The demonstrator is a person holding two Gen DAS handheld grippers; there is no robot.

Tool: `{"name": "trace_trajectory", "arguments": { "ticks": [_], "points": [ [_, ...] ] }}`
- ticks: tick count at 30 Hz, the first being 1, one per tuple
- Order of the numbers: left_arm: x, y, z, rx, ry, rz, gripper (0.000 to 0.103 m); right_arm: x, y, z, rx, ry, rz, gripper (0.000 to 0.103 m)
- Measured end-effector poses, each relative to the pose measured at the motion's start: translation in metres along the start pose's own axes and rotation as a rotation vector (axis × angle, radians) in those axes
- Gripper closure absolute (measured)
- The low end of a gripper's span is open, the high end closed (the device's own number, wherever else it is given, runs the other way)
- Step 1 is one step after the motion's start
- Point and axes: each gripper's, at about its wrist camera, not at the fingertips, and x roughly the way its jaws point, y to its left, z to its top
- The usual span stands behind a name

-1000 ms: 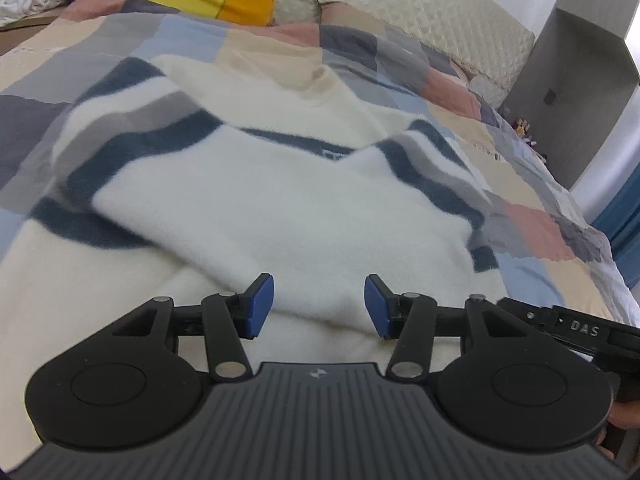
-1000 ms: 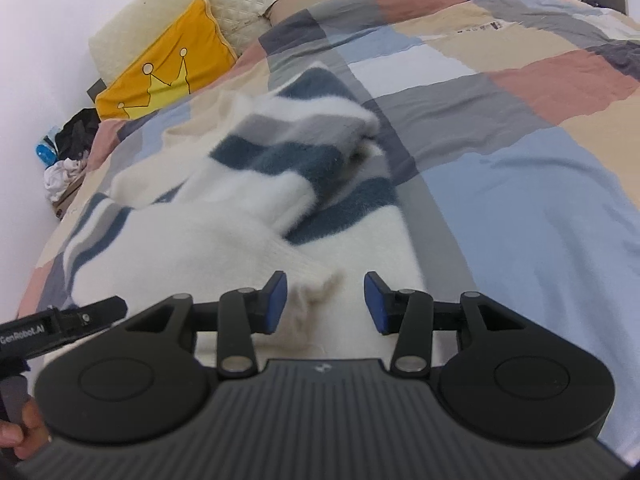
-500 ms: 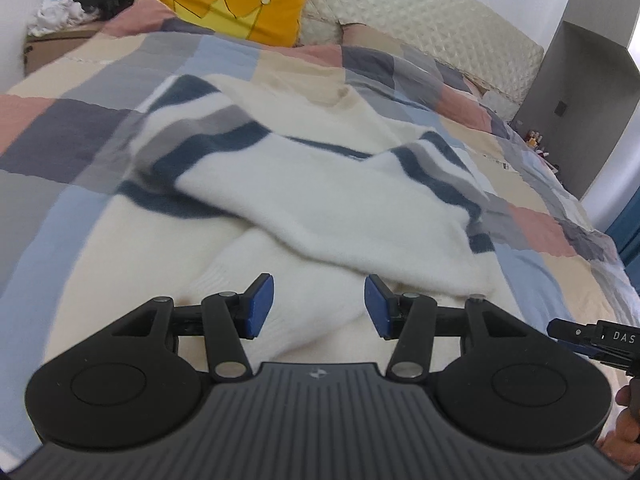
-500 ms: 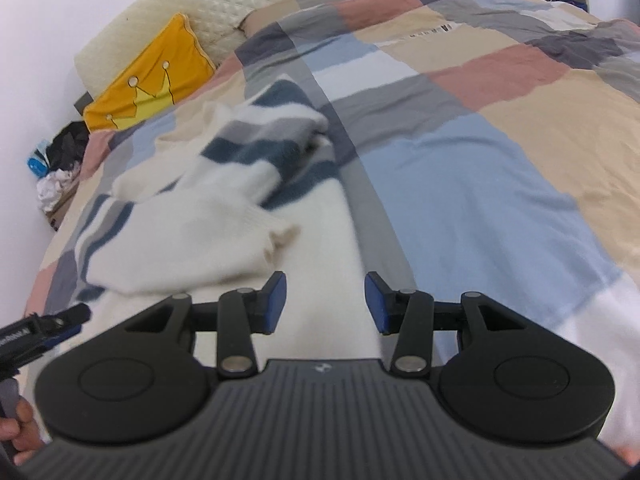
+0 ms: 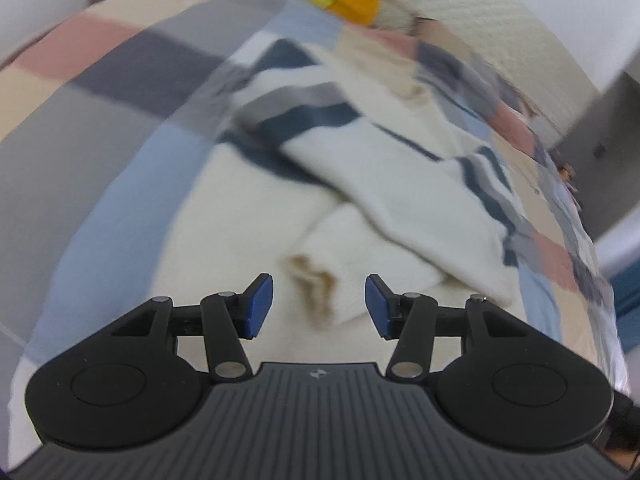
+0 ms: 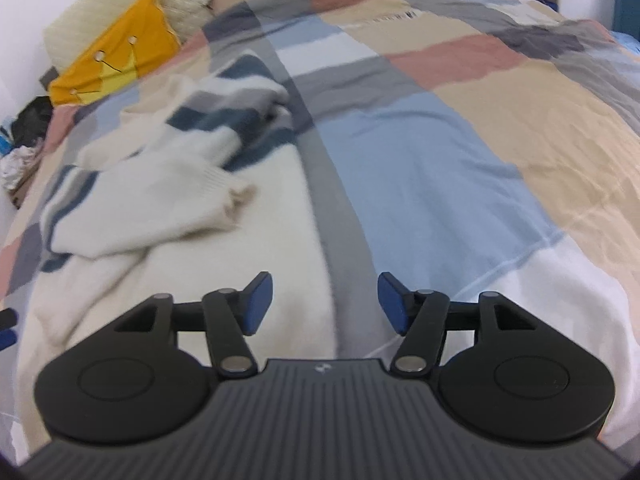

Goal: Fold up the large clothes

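Sweater [image 5: 360, 200] mid-frame on bed [image 6: 440, 152], sleeves crossed, left hand-held gripper [image 5: 319, 306] apart, empty, now nearer cuff [image 5: 312, 280], right hand-held gripper [image 6: 325, 304] just widened, empty, off the cuff.

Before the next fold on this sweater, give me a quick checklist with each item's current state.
1. Left hand-held gripper free of cloth: ok, jaws apart, nothing between them.
2. Right hand-held gripper free of cloth: ok, its jaws have just been opening and hold nothing.
3. Both sleeves folded in over the sweater body: ok, they cross on it.
4. Sleeve cuff lying flat: not ok, it looks bunched.
5. Sweater hem reachable: cannot tell, the near edge is hidden behind the grippers.
6. Bedspread beside the sweater free of other items: ok; the yellow pillow sits far back.
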Motion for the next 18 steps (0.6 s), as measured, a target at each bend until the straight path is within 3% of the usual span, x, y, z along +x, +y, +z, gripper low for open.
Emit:
{"name": "trace_trajectory", "arguments": {
  "ticks": [11, 18],
  "points": [
    [-0.001, 0.046, 0.004, -0.157, 0.032, 0.123, 0.045, 0.018, -0.015, -0.003, 0.108, 0.108, 0.041, 0.042],
    [0.0, 0.045, 0.003, -0.157, 0.024, 0.159, 0.042, 0.026, -0.026, -0.008, 0.213, 0.187, 0.092, 0.04]
  ]
}}
